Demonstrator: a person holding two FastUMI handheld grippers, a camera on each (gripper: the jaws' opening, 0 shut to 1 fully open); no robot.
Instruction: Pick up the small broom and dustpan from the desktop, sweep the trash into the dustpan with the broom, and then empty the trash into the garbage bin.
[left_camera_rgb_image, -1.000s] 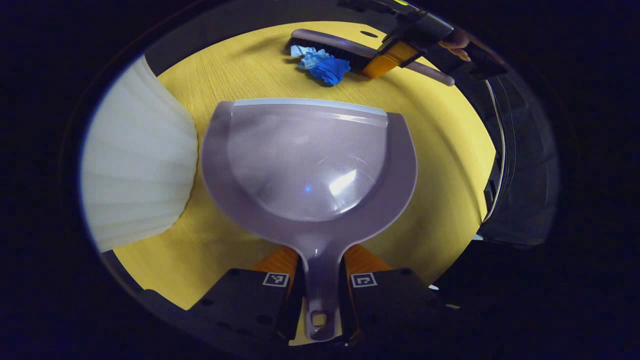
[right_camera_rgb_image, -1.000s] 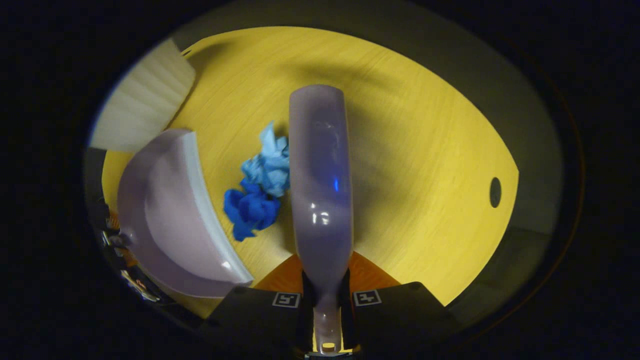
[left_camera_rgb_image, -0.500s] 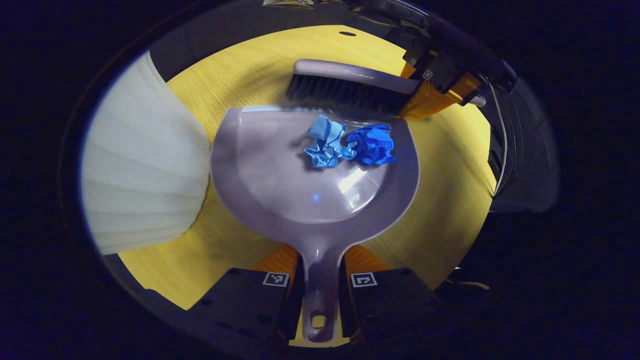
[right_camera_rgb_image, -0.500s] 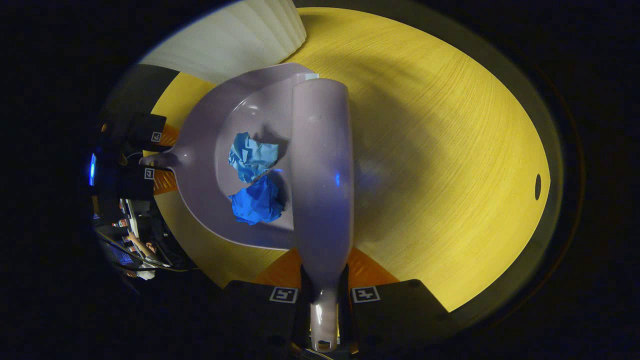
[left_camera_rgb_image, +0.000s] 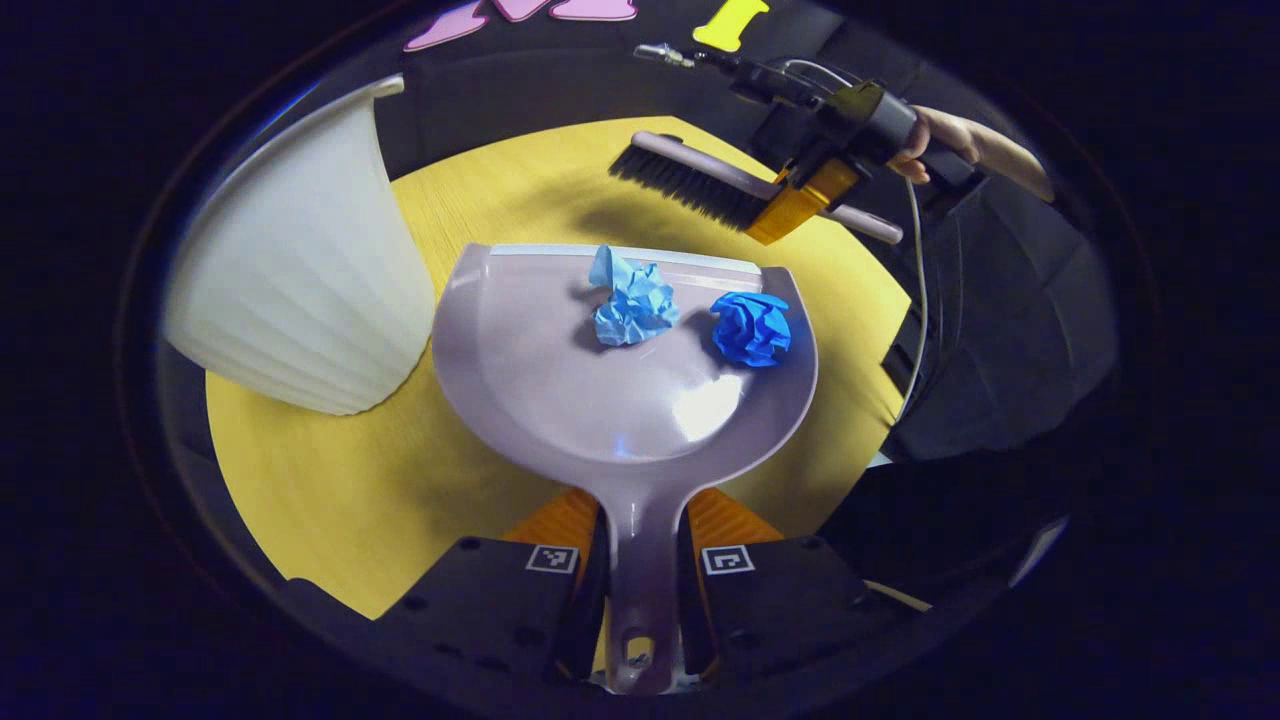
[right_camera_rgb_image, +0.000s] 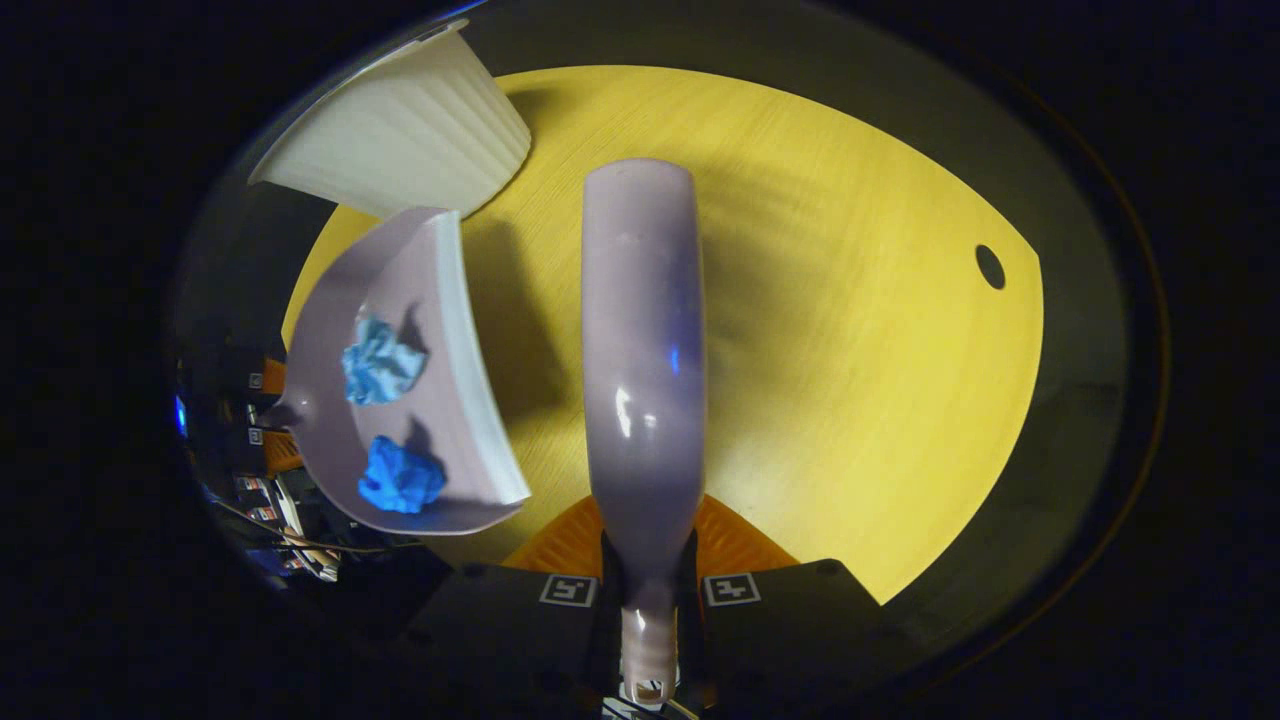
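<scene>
The dustpan (left_camera_rgb_image: 620, 380), carrying two paper balls (left_camera_rgb_image: 632, 303), is clamped by the left gripper (left_camera_rgb_image: 640, 570); the broom (right_camera_rgb_image: 643, 360) is clamped in the right gripper's (right_camera_rgb_image: 650, 600) jaws.

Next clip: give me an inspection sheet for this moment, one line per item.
Surface: yellow table, one small dark hole.
Job's things: two blue paper wads lie in the dustpan; broom raised; white bin beside the dustpan.
Clutter: nothing seen.
Grippers: left gripper shut on dustpan handle; right gripper shut on broom handle.
Cables: one cable hangs from the right gripper.
Surroundings: a hand and dark sleeve.
</scene>
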